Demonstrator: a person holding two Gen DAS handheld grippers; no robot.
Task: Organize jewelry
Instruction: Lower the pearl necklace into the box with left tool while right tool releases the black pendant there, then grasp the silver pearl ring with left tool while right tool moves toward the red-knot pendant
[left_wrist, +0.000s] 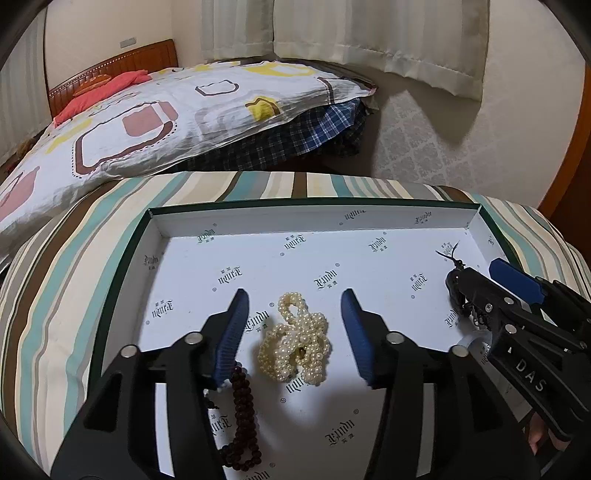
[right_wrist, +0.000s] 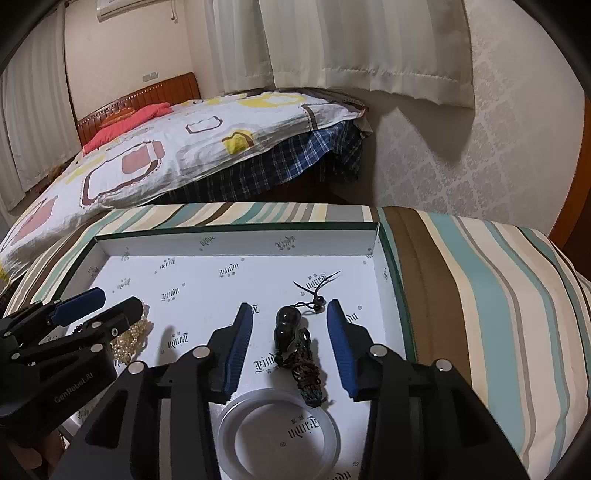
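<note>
A: What is laid out in the scene?

B: A shallow box lid (left_wrist: 155, 236), white inside with printed logos and edged in dark green, is seen resting on a striped cushion (left_wrist: 55, 280). Behind it, a bed with a patterned quilt (left_wrist: 166, 110) and pale curtains (left_wrist: 369, 33) can be made out.

A: Where is the jewelry?

B: A heap of cream pearl strands (left_wrist: 295, 339) is placed near the middle of the lid. A string of dark brown beads (left_wrist: 242, 417) is seen to its left, partly hidden under the left gripper's finger. In the right wrist view, a dark gourd-shaped pendant (right_wrist: 286, 328) on a tangled cord is shown toward the lid's right side, with a translucent bangle (right_wrist: 277, 424) lying flat just in front of it.

A: How is each gripper held?

B: The left gripper (left_wrist: 295, 328) is held with its jaws spread wide, the pearls lying between the blue pads (left_wrist: 236, 332) without being touched. The right gripper (right_wrist: 290, 343) is likewise parted, the pendant lying between its fingers, apart from both. Nothing is grasped by either.

A: Are the grippers seen by one another?

B: Yes; each is caught at the edge of the other's view.
</note>
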